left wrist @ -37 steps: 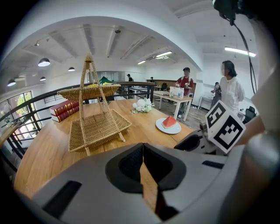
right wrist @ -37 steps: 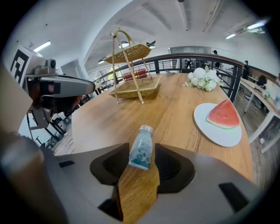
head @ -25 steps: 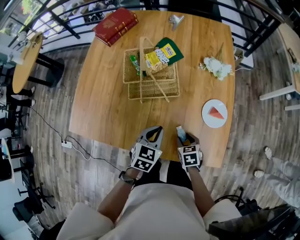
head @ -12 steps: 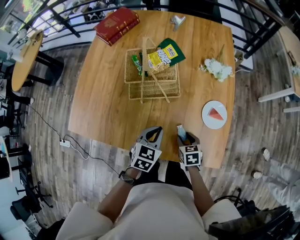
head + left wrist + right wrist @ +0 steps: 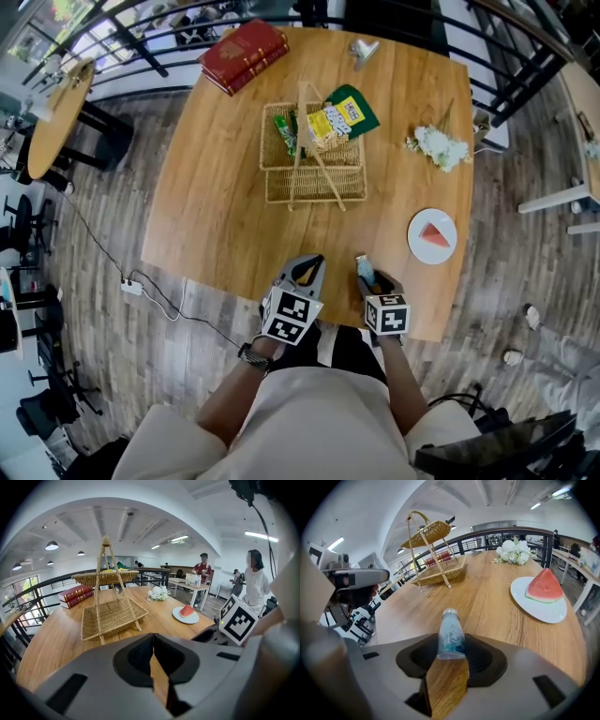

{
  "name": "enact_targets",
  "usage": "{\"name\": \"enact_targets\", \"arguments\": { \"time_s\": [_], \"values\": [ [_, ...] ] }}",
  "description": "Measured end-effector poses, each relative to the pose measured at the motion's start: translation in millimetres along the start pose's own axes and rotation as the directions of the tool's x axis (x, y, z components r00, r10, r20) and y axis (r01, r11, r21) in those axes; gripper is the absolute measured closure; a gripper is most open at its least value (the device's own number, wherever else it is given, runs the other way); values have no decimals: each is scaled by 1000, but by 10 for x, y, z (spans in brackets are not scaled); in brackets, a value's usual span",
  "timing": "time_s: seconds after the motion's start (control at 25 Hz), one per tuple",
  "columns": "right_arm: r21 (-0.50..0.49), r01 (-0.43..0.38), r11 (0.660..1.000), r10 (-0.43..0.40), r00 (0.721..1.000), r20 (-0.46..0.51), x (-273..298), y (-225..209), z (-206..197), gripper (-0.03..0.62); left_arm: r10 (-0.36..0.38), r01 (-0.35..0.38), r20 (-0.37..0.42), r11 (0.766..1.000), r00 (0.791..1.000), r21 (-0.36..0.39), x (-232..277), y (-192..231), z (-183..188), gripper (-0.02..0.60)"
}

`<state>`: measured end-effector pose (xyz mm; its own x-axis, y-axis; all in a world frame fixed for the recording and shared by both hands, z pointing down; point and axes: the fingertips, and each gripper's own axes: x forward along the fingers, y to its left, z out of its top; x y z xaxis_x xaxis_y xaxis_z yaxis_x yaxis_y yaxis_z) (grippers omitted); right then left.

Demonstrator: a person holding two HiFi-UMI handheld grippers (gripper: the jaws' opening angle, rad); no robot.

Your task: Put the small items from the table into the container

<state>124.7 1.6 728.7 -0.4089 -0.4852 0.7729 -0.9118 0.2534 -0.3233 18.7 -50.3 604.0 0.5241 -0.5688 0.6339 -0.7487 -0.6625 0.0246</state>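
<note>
Holding both tools side by side over the near edge of the surface (image 5: 225,216), tilted down toward the far side. Left tool (image 5: 314,262) (image 5: 152,653): jaws pressed together, nothing between. Right tool (image 5: 364,272) (image 5: 451,641): clamped on a small clear bottle (image 5: 361,266) (image 5: 451,632), cap pointing away. Ahead, wide bare wood up to the two-tier wicker basket (image 5: 314,183) at the far middle. Plate (image 5: 417,246) with watermelon near the right edge, white flowers (image 5: 439,146) beyond it.
</note>
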Motion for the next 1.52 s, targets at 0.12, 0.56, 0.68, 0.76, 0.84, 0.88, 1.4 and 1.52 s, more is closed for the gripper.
{"name": "enact_targets", "arguments": {
  "time_s": [0.12, 0.56, 0.68, 0.76, 0.84, 0.88, 1.4, 1.52],
  "values": [
    [13, -7, 1000, 6, 1000, 17, -32, 11, 69, 419, 2, -2, 12, 1000, 1000, 10, -9, 13, 39, 574],
    [52, -15, 999, 8, 992, 128, -235, 2, 421, 419, 7, -7, 32, 1000, 999, 14, -59, 46, 154, 574],
    [52, -20, 998, 11, 986, 169, -307, 15, 573, 419, 14, -15, 51, 1000, 999, 15, -67, 72, 202, 574],
    [49, -26, 998, 16, 981, 193, -346, 30, 675, 419, 15, -16, 53, 1000, 998, 13, -67, 85, 204, 574],
    [42, -28, 999, 19, 977, 215, -385, 42, 778, 419, 14, -15, 53, 1000, 998, 13, -69, 93, 210, 574],
    [40, -29, 999, 20, 974, 225, -406, 48, 827, 419, 15, -16, 56, 1000, 998, 16, -76, 100, 225, 574],
    [-11, -52, 999, 53, 937, 346, -785, 189, 1437, 419, 46, -39, 161, 998, 986, -47, -332, 259, 636, 574],
    [-22, -58, 998, 62, 923, 379, -892, 217, 1613, 419, 59, -49, 188, 997, 980, -57, -412, 311, 743, 574]
  ]
}}
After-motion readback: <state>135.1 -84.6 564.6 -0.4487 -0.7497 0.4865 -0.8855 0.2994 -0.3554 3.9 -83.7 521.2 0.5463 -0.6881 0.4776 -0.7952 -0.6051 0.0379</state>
